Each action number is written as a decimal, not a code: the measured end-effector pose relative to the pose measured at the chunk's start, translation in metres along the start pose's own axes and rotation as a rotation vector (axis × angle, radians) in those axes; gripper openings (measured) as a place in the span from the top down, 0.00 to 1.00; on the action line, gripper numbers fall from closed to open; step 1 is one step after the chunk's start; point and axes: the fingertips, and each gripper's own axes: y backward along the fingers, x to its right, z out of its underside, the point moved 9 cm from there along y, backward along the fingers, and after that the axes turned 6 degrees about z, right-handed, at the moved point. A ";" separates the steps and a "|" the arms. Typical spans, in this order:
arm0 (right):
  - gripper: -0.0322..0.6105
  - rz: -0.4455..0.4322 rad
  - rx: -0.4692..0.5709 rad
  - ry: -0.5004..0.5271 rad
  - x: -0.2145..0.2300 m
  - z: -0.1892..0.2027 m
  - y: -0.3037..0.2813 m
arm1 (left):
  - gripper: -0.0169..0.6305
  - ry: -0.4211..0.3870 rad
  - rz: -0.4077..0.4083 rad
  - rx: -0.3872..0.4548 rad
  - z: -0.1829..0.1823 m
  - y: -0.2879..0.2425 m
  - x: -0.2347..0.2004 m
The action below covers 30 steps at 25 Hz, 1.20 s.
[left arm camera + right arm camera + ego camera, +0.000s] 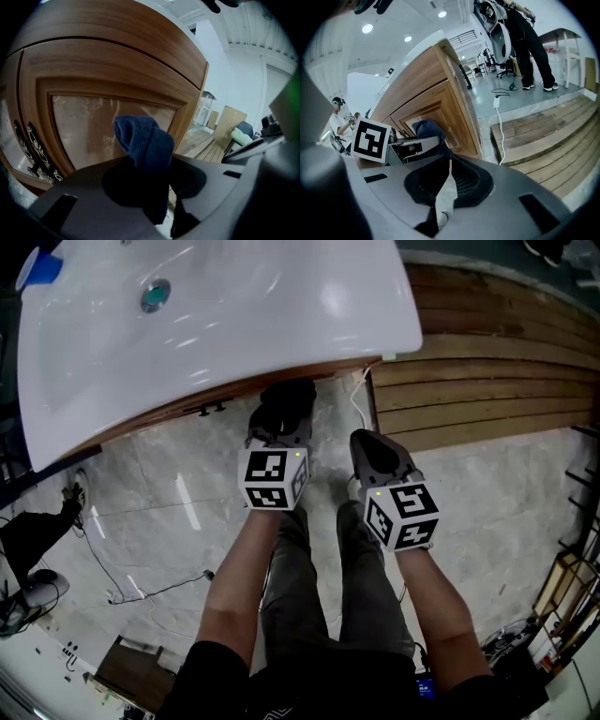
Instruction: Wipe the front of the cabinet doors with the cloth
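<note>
A dark blue cloth (pixel 143 138) sticks out of my left gripper (pixel 150 164), which is shut on it. The cloth sits just in front of the wooden cabinet door (pixel 93 117) with its pale inset panel; whether it touches I cannot tell. In the head view the left gripper (pixel 284 407) reaches under the basin toward the cabinet front (pixel 187 407), cloth (pixel 289 390) at its tip. My right gripper (pixel 372 442) hangs beside it, clear of the cabinet. Its jaws meet, shut with nothing between them (pixel 449 164). From there I see the cloth (pixel 425 129) and cabinet (pixel 440 93).
A white basin (pixel 216 306) overhangs the cabinet. Ornate dark handles (pixel 35 150) sit at the door's left edge. A raised wooden deck (pixel 487 362) lies to the right, with a white cable (pixel 359 404) beside it. Loose cables (pixel 141 592) trail on the marble floor. A person (pixel 529 42) stands farther off.
</note>
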 end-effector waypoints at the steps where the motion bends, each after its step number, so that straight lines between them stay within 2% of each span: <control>1: 0.89 0.003 0.001 -0.005 0.003 0.001 0.002 | 0.77 -0.002 0.004 0.000 -0.001 -0.003 0.004; 9: 0.89 0.016 0.011 -0.028 0.024 0.003 0.010 | 0.77 -0.059 0.066 -0.010 -0.007 -0.025 0.036; 14: 0.89 0.020 0.011 -0.022 0.027 0.002 0.012 | 0.77 -0.051 0.083 -0.011 -0.006 -0.024 0.043; 21: 0.89 0.002 0.001 0.001 0.005 0.001 0.002 | 0.77 -0.032 0.048 -0.010 0.004 0.001 0.022; 30: 0.89 -0.046 -0.042 0.051 -0.042 0.010 -0.026 | 0.77 0.008 -0.028 -0.042 0.034 0.040 -0.031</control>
